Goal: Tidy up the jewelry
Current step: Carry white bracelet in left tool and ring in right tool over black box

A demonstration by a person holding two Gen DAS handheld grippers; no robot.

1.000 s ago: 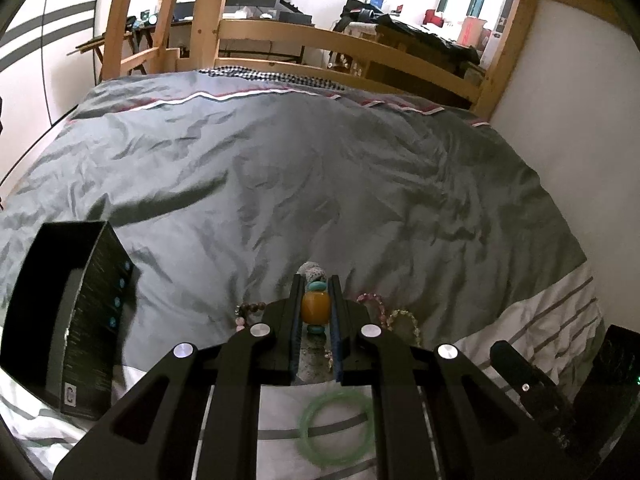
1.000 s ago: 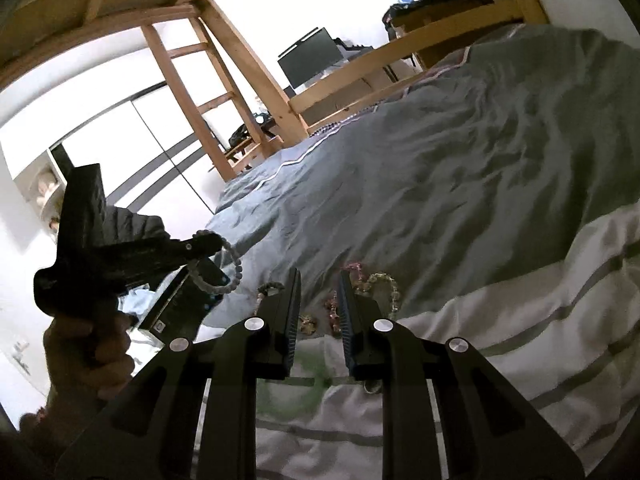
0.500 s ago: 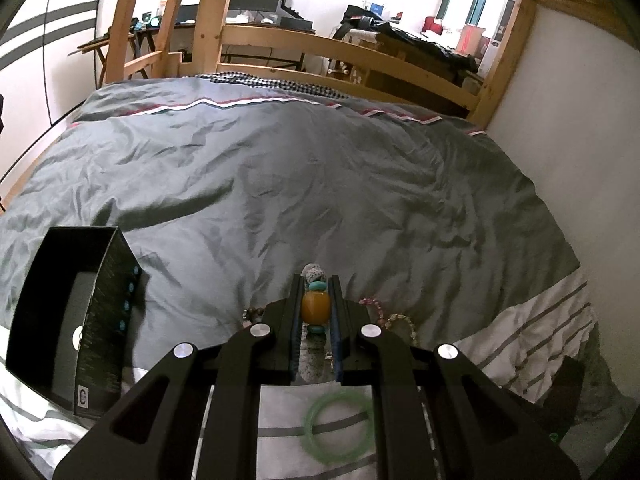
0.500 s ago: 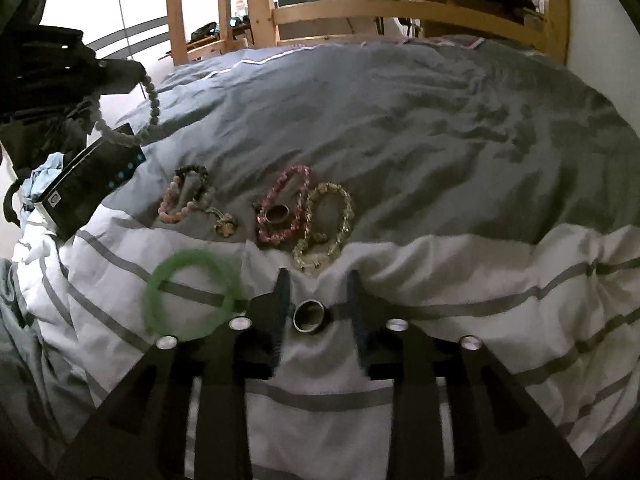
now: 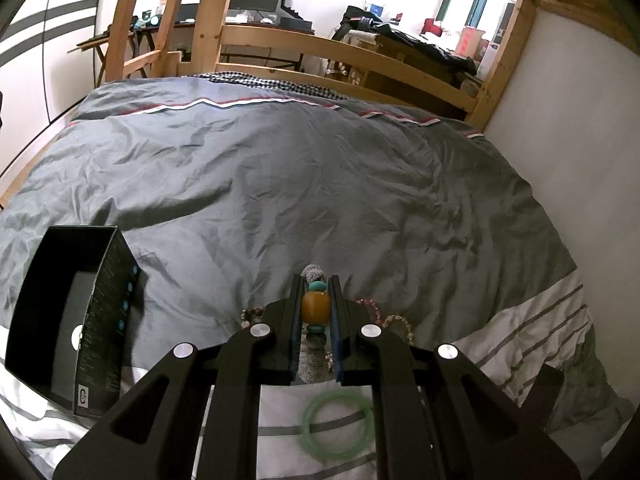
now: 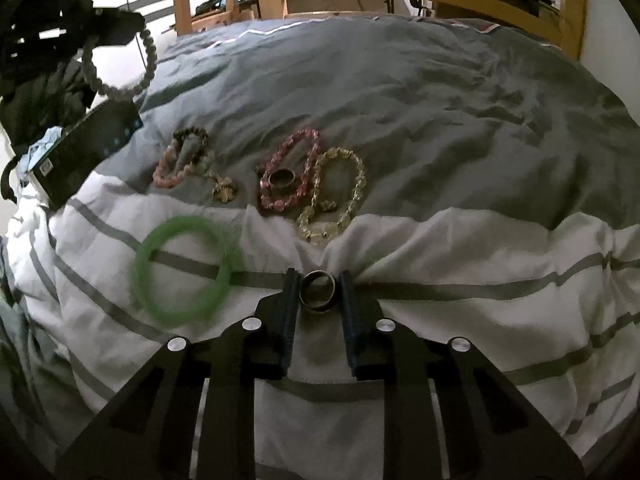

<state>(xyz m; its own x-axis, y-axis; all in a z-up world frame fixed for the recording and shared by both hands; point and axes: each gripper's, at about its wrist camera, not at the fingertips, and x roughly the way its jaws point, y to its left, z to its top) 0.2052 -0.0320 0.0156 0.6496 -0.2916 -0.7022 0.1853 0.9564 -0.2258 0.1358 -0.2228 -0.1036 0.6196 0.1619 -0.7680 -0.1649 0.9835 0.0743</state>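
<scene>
Right gripper [image 6: 319,294] straddles the metal ring [image 6: 318,291] lying flat on the bed [image 6: 440,120]; jaws closing, ring dead centre between them, pads probably not touching yet. Left gripper [image 5: 316,308] is clamped on a bead bracelet [image 5: 316,307], held up near the black box [image 5: 64,320].

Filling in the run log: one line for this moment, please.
left gripper: shut on beaded bracelet | right gripper: closing around metal ring | box: open
</scene>
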